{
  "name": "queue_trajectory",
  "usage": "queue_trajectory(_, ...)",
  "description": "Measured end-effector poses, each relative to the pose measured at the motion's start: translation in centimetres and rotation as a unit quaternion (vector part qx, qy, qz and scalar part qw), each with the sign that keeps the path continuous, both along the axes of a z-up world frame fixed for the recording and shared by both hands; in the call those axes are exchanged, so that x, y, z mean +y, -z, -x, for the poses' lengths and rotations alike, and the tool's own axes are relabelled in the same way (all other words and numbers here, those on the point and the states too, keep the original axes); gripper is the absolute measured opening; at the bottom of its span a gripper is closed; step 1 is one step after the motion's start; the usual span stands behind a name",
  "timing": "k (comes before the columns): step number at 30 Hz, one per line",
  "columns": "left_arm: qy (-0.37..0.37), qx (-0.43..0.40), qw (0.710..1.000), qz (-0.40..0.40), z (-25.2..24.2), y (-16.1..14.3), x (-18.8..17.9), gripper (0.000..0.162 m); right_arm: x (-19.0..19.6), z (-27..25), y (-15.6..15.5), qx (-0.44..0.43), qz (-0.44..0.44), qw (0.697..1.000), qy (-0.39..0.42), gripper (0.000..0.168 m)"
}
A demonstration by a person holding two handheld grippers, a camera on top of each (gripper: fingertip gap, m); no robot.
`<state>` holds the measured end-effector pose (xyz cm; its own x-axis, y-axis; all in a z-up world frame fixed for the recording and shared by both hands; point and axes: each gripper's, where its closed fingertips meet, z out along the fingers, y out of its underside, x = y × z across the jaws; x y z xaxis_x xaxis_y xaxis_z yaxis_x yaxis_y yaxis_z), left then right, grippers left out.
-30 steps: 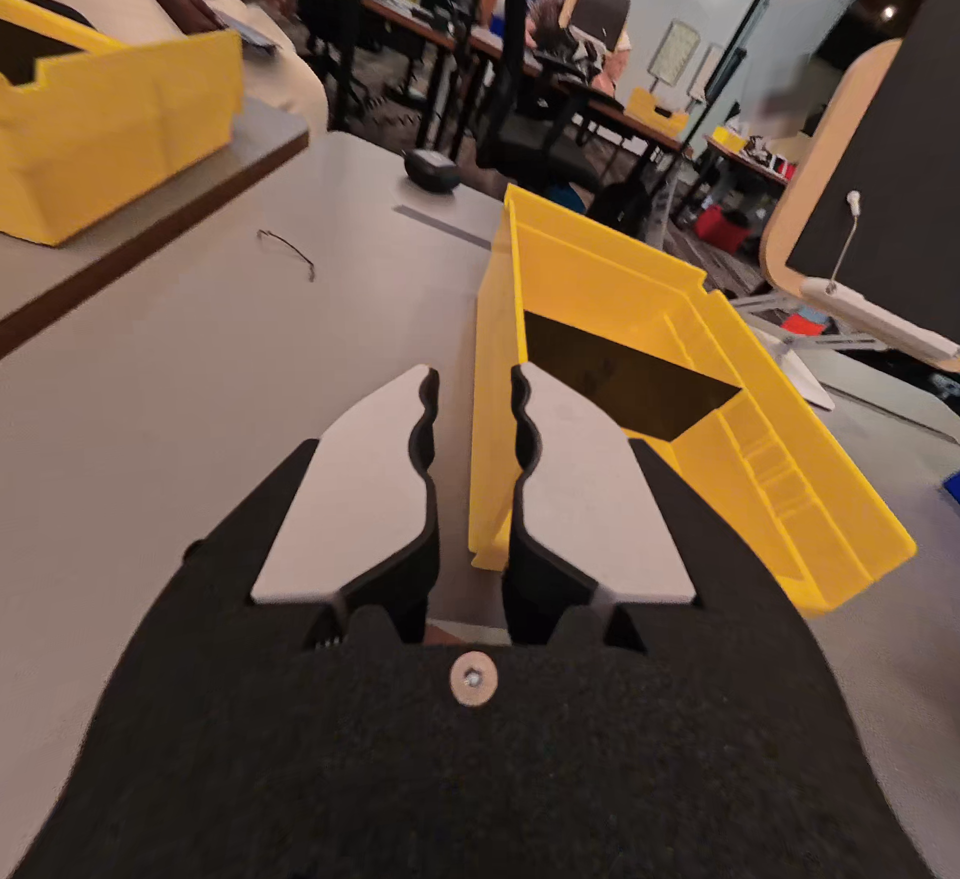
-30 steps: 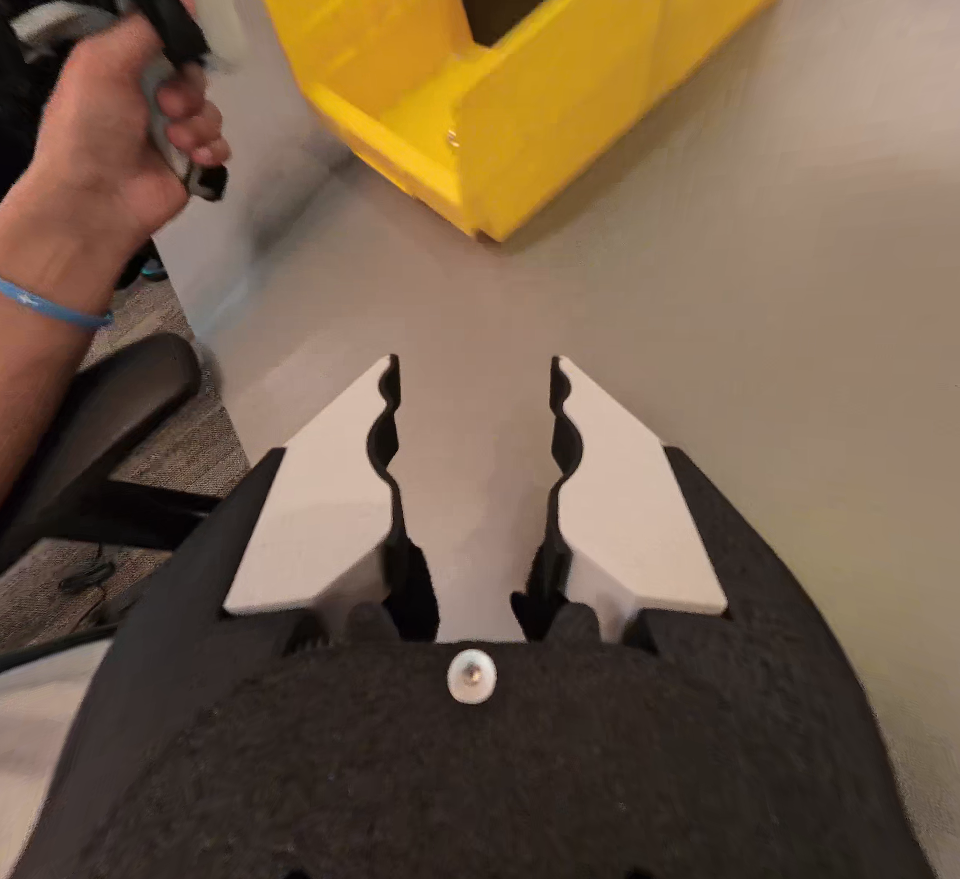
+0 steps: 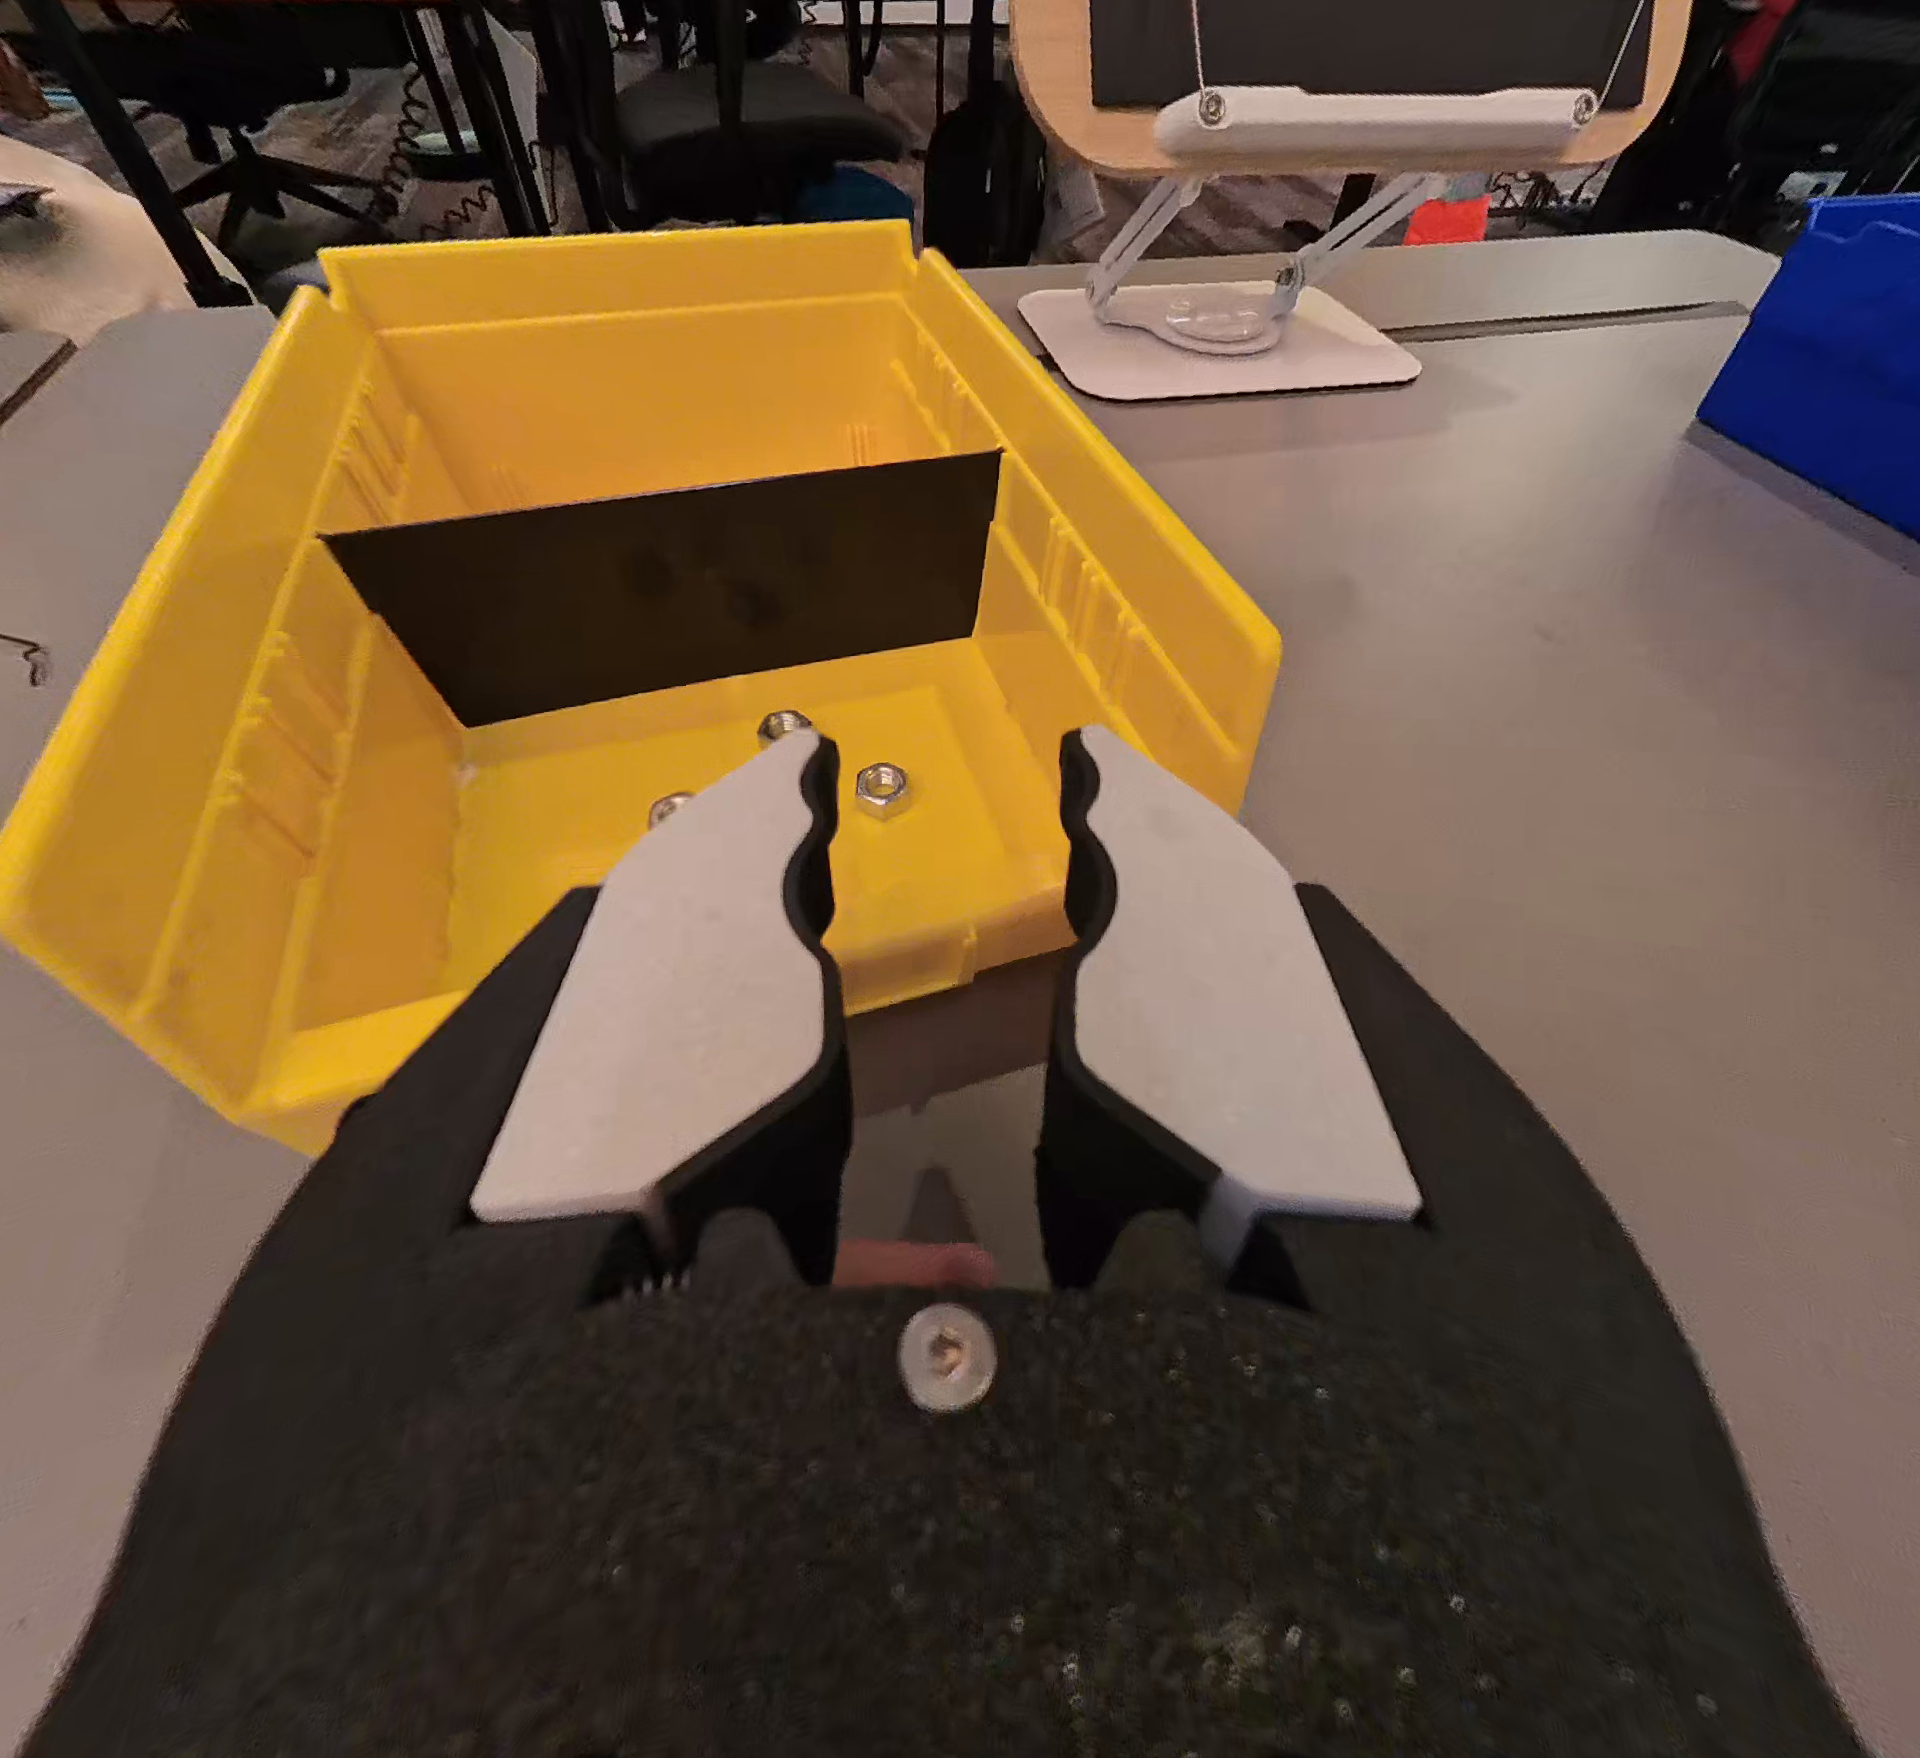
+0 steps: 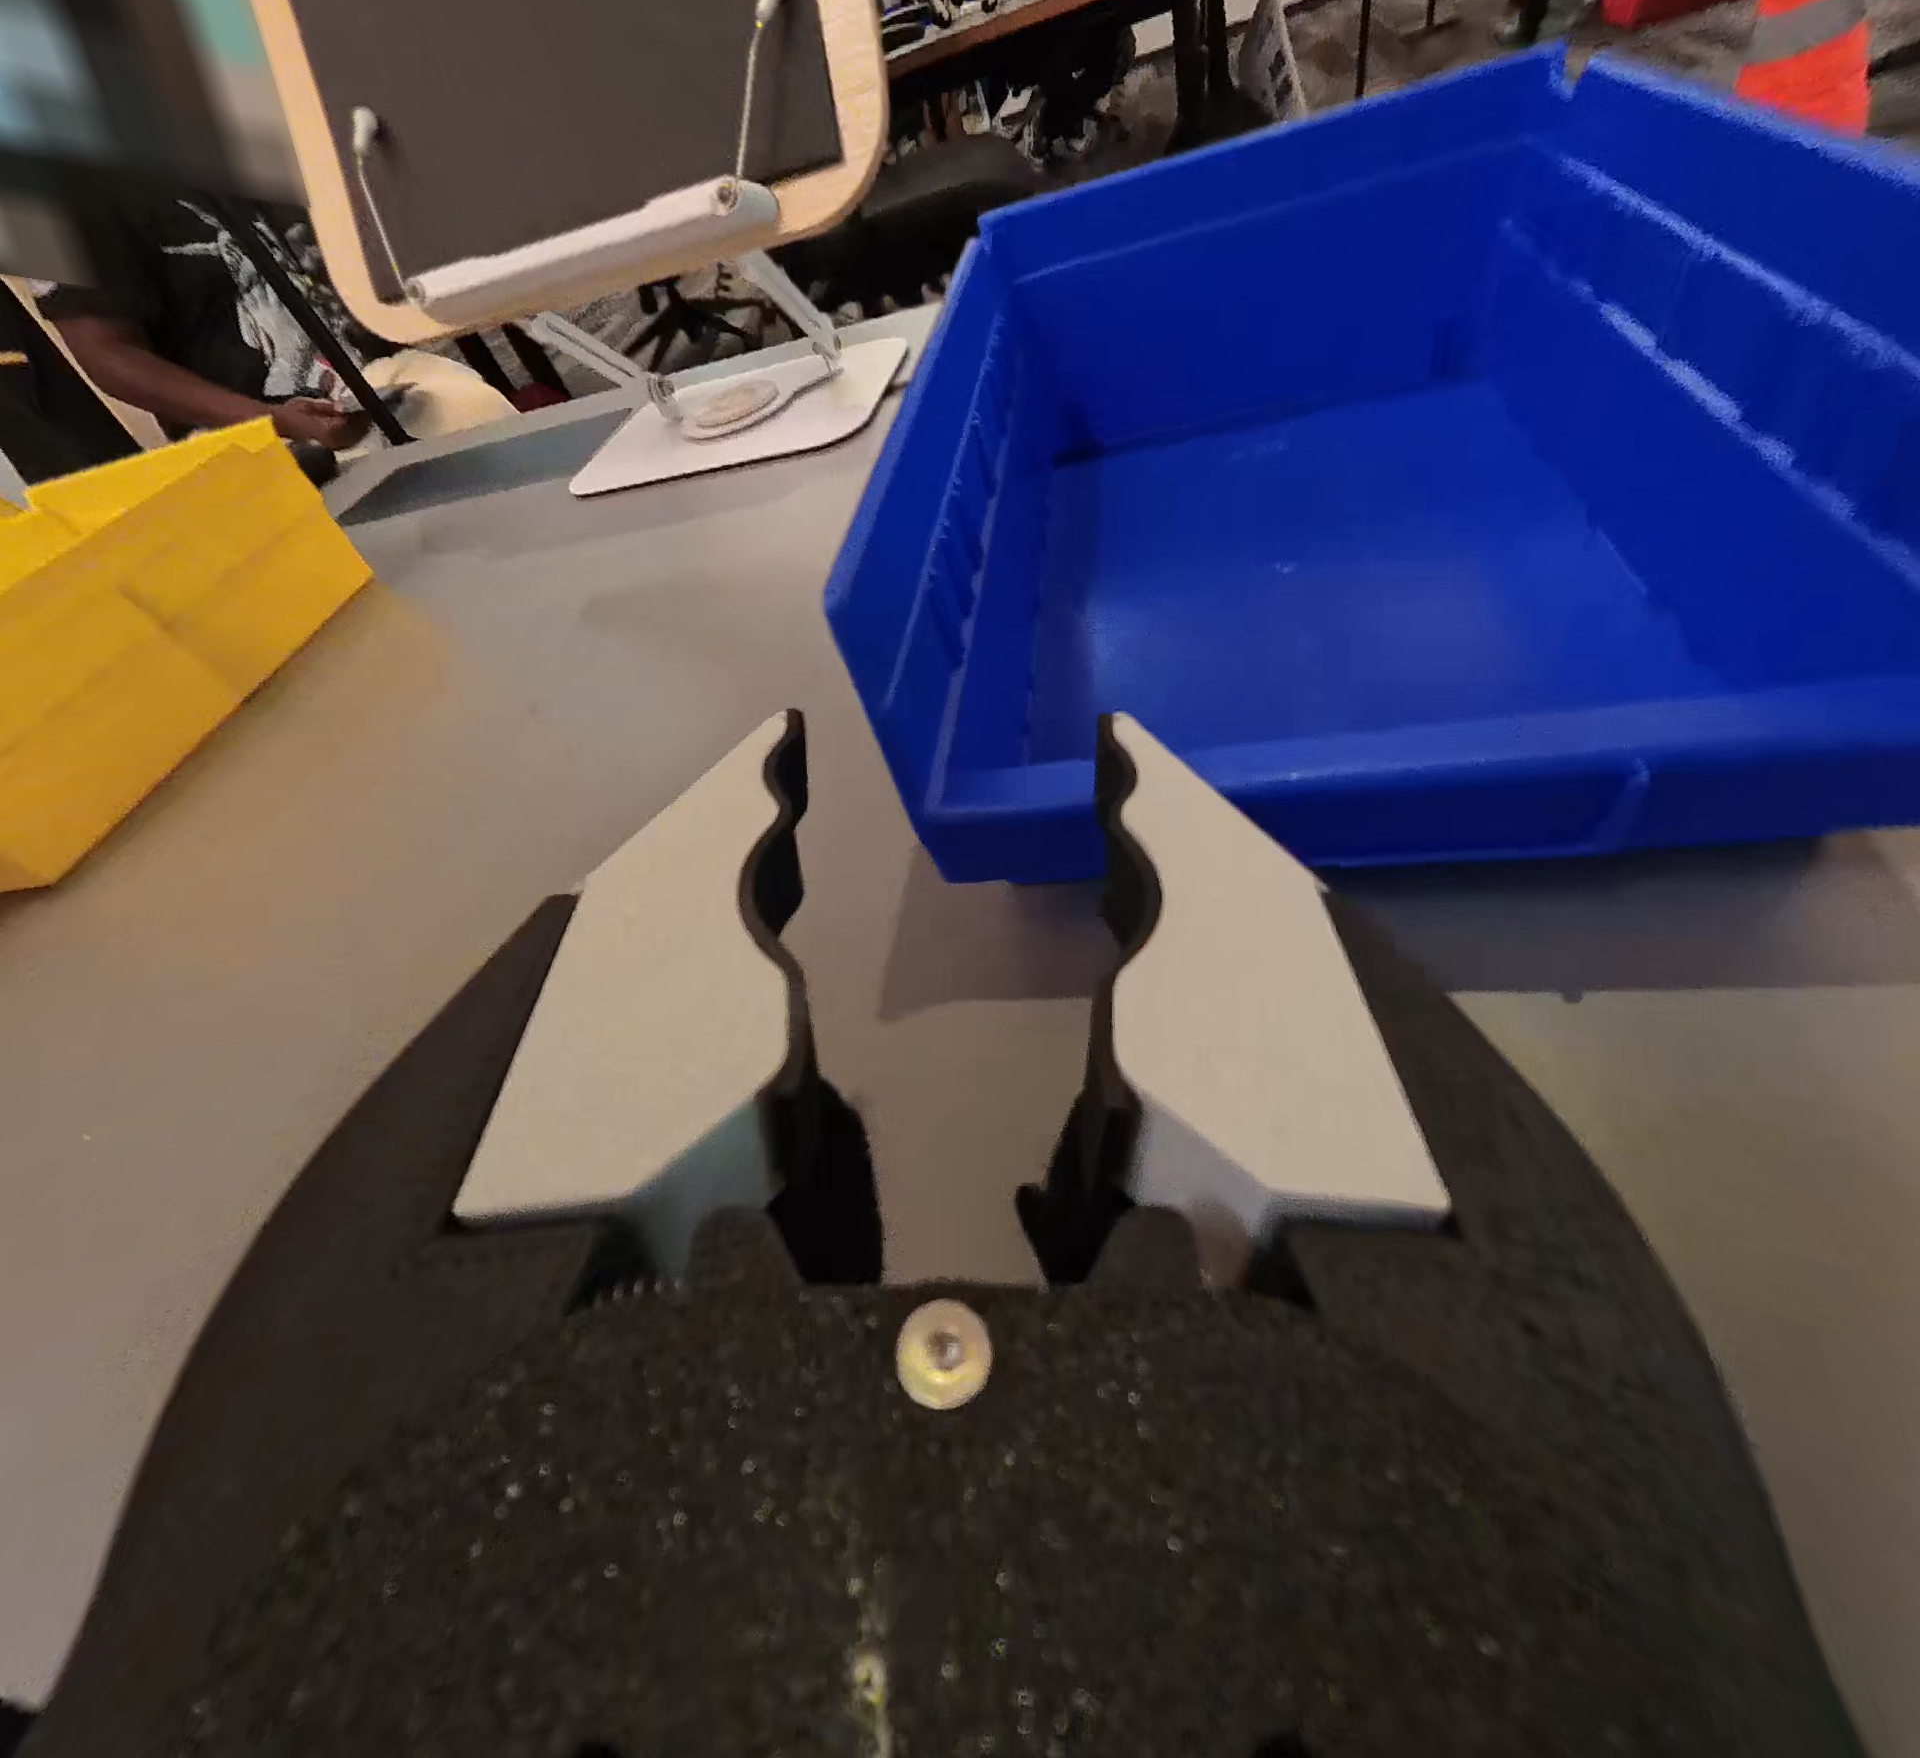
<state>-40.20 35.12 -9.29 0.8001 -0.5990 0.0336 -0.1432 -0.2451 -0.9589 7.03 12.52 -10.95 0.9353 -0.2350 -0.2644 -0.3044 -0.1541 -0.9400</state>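
Grey table (image 3: 1558,721); left tool (image 3: 945,763) gapes over yellow bin's (image 3: 208,773) nuts (image 3: 881,789).

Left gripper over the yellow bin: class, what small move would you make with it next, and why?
Probably ease the left gripper forward and down to straddle the middle hex nut. Its jaws stand open and empty above the front compartment of the yellow bin, and that nut lies loose on the floor just ahead of the gap, nearer the left finger. The black divider stands clear behind it.

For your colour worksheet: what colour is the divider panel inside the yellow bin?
Black divider panel; clearest in the left wrist view.
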Motion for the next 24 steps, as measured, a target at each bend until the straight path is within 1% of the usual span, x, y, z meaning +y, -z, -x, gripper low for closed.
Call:
queue_trajectory(4, -0.009, -0.022, 1.000, 0.015, 1.1, 0.0, -0.1, 0.038, 0.5, 0.1, -0.9, -0.053, 0.003, 0.999, 0.009, 0.055)
queue_trajectory(6, -0.019, -0.020, 0.999, 0.025, 1.6, 0.3, 0.1, 0.038, 0.3, -0.2, -1.0, -0.063, 0.006, 0.998, 0.019, 0.053)
queue_trajectory(8, -0.022, 0.007, 0.999, 0.040, 1.9, 1.3, 0.1, 0.040, -0.2, -0.4, -1.2, -0.055, -0.001, 0.998, 0.026, 0.053)
queue_trajectory(10, -0.012, 0.041, 0.998, 0.055, 1.7, 2.5, -0.3, 0.047, -0.7, -0.7, -1.7, -0.034, -0.015, 0.999, 0.034, 0.050)
queue_trajectory(12, -0.004, 0.063, 0.996, 0.058, 1.5, 3.0, -0.8, 0.047, -0.9, -0.2, -2.4, -0.016, -0.031, 0.999, 0.025, 0.043)
queue_trajectory(13, 0.000, 0.065, 0.997, 0.050, 1.4, 2.7, -1.0, 0.046, -0.7, 0.6, -2.8, -0.008, -0.039, 0.999, 0.007, 0.041)
queue_trajectory(15, 0.017, 0.065, 0.997, 0.041, 0.8, 2.3, -1.3, 0.047, 0.1, 3.3, -3.2, 0.014, -0.052, 0.997, -0.055, 0.039)
queue_trajectory(17, 0.064, 0.074, 0.993, 0.060, -0.3, 2.1, -1.7, 0.050, 1.4, 6.7, -3.3, 0.035, -0.061, 0.990, -0.125, 0.039)
queue_trajectory(19, 0.096, 0.089, 0.987, 0.090, -1.1, 1.6, -1.3, 0.051, 2.7, 10.6, -3.0, 0.044, -0.059, 0.978, -0.197, 0.040)
queue_trajectory(22, 0.130, 0.132, 0.974, 0.128, -1.9, 0.7, 1.0, 0.052, 3.6, 16.5, -2.4, 0.028, -0.038, 0.948, -0.316, 0.040)
queue_trajectory(24, 0.123, 0.186, 0.957, 0.186, -1.6, 1.7, 3.5, 0.055, 3.6, 19.3, -1.7, -0.006, -0.024, 0.929, -0.369, 0.040)
